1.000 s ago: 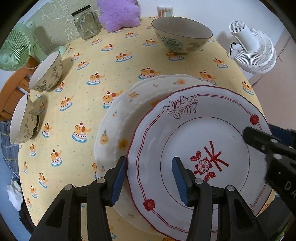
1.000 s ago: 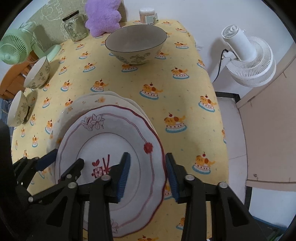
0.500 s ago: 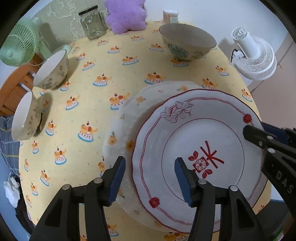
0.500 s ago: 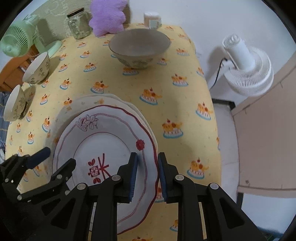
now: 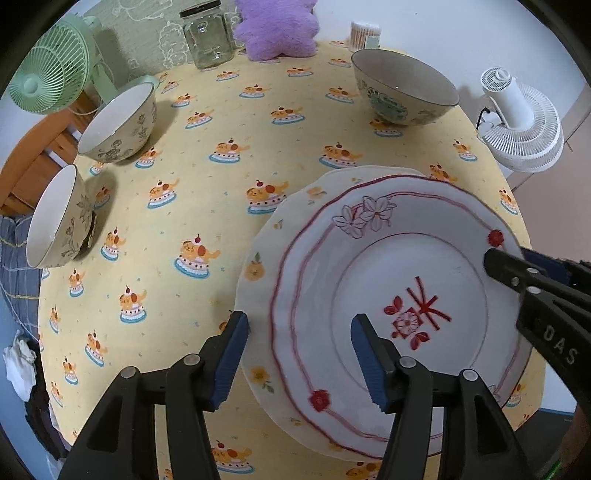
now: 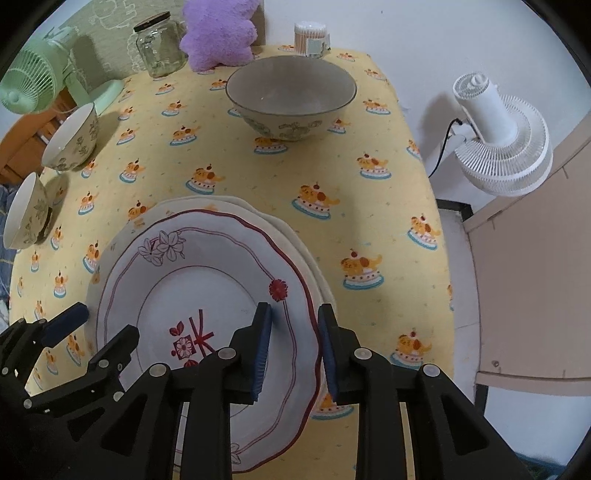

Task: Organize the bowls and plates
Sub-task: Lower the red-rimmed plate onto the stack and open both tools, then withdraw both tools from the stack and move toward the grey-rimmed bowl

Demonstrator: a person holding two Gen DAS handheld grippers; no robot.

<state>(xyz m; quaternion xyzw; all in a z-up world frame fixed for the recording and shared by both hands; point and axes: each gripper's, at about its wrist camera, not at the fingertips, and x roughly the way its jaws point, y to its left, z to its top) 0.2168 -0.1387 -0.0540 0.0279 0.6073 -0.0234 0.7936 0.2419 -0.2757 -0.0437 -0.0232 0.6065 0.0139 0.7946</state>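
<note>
A white plate with red rim lines and a red flower mark lies on a cream plate with orange flowers. My left gripper straddles the left rims of both plates. Its jaws are opening and the pads are clear of the china. My right gripper straddles the red plate's right rim. Its jaws are opening too, and its inner pad shows a gap to the rim. A large bowl stands at the back and two small bowls at the left.
The yellow tablecloth covers the table. A green fan, a glass jar, a purple plush and a cotton swab tub line the far edge. A white fan stands on the floor beyond the right edge.
My left jaws have spread wider, and the outer pad now sits outside the cream plate's rim. My right jaws narrowed on the red plate's rim and then parted a little.
</note>
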